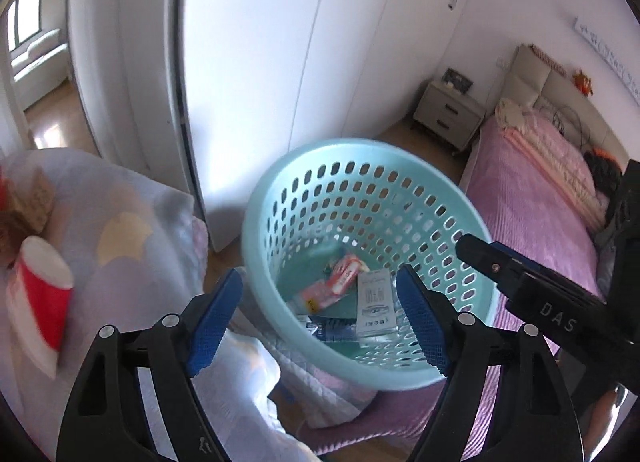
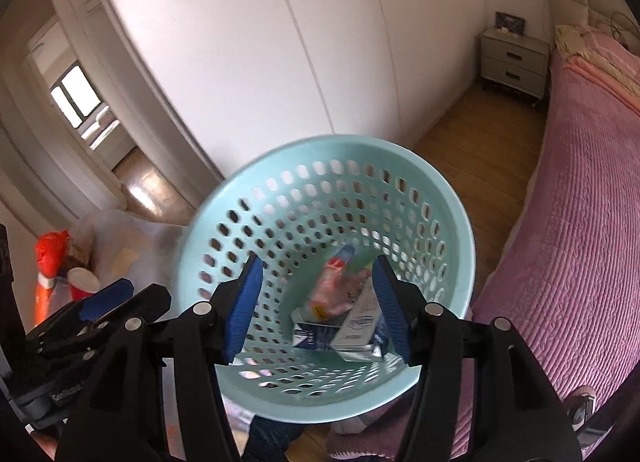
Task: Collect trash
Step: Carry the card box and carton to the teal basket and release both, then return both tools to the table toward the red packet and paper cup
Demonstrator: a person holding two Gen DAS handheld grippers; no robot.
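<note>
A light blue perforated basket [image 1: 280, 198] stands by the bed, also in the right wrist view [image 2: 448, 198]. Inside lie a pink wrapper [image 1: 332, 284], a white carton [image 1: 374, 304] and a dark blue packet [image 1: 330, 328]; the right wrist view shows the pink wrapper [image 2: 330, 294], white carton [image 2: 358, 322] and blue packet [image 2: 310, 336] too. My left gripper [image 1: 320, 326] is open and empty above the basket's near rim. My right gripper [image 2: 318, 308] is open and empty over the basket; it shows in the left view [image 1: 528, 286].
A pink bedspread [image 2: 580, 222] lies to the right. A pale quilt [image 1: 132, 230] with a red and white cup [image 1: 40, 294] sits left. White wardrobe doors [image 2: 260, 42] stand behind, a nightstand [image 2: 514, 60] at the far right, wood floor [image 2: 476, 130] between.
</note>
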